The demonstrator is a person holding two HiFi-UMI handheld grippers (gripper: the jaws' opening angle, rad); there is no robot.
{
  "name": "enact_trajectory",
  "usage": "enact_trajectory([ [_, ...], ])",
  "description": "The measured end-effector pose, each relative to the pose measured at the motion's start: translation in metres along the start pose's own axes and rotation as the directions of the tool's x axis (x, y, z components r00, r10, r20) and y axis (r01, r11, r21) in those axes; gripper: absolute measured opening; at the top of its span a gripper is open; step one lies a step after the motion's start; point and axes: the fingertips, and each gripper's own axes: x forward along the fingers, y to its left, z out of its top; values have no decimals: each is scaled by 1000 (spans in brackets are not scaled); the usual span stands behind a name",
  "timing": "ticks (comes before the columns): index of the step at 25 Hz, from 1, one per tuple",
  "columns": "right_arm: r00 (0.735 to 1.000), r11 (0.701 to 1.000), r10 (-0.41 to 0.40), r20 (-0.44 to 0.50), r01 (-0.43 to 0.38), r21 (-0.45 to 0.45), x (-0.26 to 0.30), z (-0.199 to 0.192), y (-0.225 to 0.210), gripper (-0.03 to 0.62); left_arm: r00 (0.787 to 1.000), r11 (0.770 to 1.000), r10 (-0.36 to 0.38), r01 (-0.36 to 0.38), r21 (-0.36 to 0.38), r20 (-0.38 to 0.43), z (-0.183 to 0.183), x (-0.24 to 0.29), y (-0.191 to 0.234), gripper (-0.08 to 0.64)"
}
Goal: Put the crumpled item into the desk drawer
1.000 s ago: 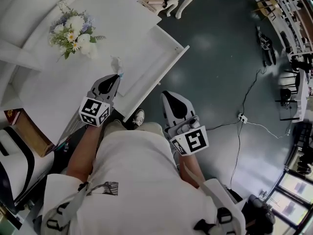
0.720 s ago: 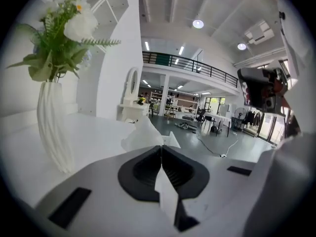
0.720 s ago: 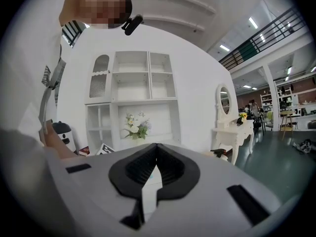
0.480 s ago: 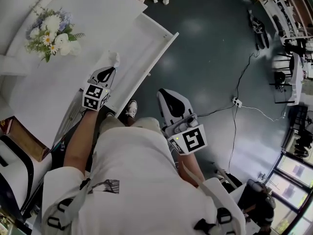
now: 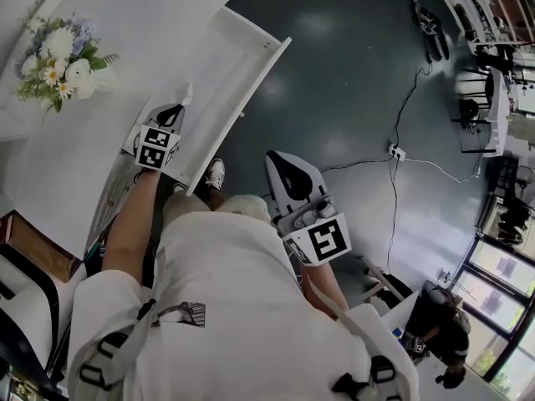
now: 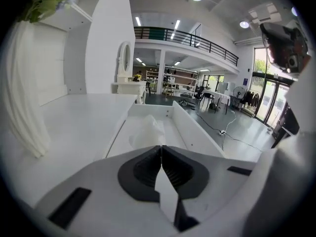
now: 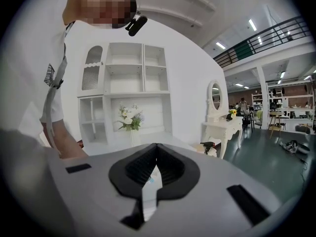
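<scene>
The crumpled item [image 5: 184, 94] is a small white wad pinched at the tips of my left gripper [image 5: 174, 107], which is shut on it. In the left gripper view the crumpled item [image 6: 145, 132] hangs just beyond my left gripper [image 6: 161, 147], over the near end of the open white desk drawer [image 6: 195, 130]. From the head view, the drawer [image 5: 251, 82] stands pulled out from the white desk [image 5: 75, 140] toward the floor. My right gripper [image 5: 274, 159] is held over the dark floor, shut and with nothing in it [image 7: 156, 144].
A bunch of white and yellow flowers [image 5: 54, 53] stands on the desk at the left. A brown box [image 5: 33, 245] lies lower left. The person's shoe [image 5: 215, 174] is under the drawer's edge. A cable with a socket [image 5: 393, 150] runs across the floor to the right.
My left gripper has carried the crumpled item away from the flowers, from the desk top's edge to above the open drawer. The right gripper has kept its place.
</scene>
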Motion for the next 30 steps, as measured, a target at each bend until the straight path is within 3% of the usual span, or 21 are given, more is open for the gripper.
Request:
enact_trajectory([
  [6, 999, 999, -36, -22, 36, 3, -7, -8, -2, 10, 991, 998, 31, -23, 65, -128, -33, 21, 8, 21],
  [15, 996, 996, -86, -30, 86, -2, -18, -8, -2, 9, 964, 992, 27, 7, 127, -264, -69, 38, 5, 21],
  [18, 994, 995, -101, -38, 101, 0, -21, -10, -1, 9, 958, 989, 25, 19, 149, -285, -75, 44, 2, 21],
  [30, 990, 990, -138, -44, 138, 8, -29, -12, 10, 9, 947, 993, 21, 17, 114, -320, -84, 53, 2, 23],
])
